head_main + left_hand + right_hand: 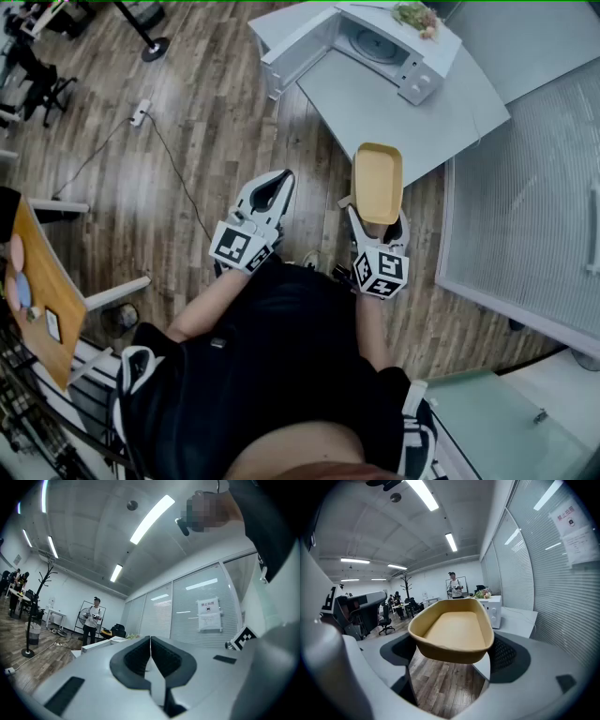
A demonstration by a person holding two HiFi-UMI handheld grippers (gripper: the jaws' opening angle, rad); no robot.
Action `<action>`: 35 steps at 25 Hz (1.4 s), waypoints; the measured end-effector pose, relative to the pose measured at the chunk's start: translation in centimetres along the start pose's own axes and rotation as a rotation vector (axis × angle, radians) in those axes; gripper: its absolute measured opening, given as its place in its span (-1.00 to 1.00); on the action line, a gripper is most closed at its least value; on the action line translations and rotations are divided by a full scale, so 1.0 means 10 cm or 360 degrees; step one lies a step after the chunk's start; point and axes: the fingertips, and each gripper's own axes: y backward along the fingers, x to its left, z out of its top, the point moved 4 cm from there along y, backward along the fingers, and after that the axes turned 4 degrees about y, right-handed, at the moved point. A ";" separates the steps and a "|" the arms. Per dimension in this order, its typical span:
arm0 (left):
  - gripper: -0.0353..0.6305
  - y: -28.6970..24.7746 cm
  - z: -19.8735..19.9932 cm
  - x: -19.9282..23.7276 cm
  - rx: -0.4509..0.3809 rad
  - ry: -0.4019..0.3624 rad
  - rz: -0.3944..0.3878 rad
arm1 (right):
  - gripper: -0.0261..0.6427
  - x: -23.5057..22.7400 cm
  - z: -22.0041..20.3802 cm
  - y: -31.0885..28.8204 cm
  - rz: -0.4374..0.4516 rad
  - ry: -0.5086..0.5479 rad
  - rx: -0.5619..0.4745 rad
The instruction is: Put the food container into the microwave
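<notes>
Head view is looking steeply down on a person in a black top who is standing on a wooden floor (187, 178) and holding a gripper in each hand. The right gripper (377, 220) is gripping a shallow tan food container (378, 178), its jaws spread wide on either side of the container's near end. The gripper body is covering that end, so the exact contact spots are hard to make out. Right gripper view is showing the container from just behind; it is sitting level between the two dark pads (508, 656), and its inside is looking bare. The container is hanging in the air over the floor, just short of the near edge of a pale grey table (394, 112). A white microwave (412, 77) is standing on the far part of that table, well apart from the container, with its door (289, 52) hanging open to the left and a round turntable (375, 44) showing inside. Something green and leafy (415, 16) is lying on top of it, partly cut off by the picture's upper edge. The left gripper (279, 183) is hovering beside the right one with its jaws pressed together and nothing between them. A frosted glass wall (525, 206) is running along the right side.
</notes>
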 end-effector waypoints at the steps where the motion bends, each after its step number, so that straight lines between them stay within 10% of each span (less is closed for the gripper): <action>1: -0.82 -0.01 0.01 0.00 -0.0003 0.0004 -0.0004 | 0.55 0.00 0.00 0.00 -0.0001 -0.0003 -0.0002; 35: -0.82 0.03 -0.01 0.87 0.0054 0.0147 -0.0170 | 0.55 0.57 0.05 -0.67 -0.0143 -0.0095 0.0031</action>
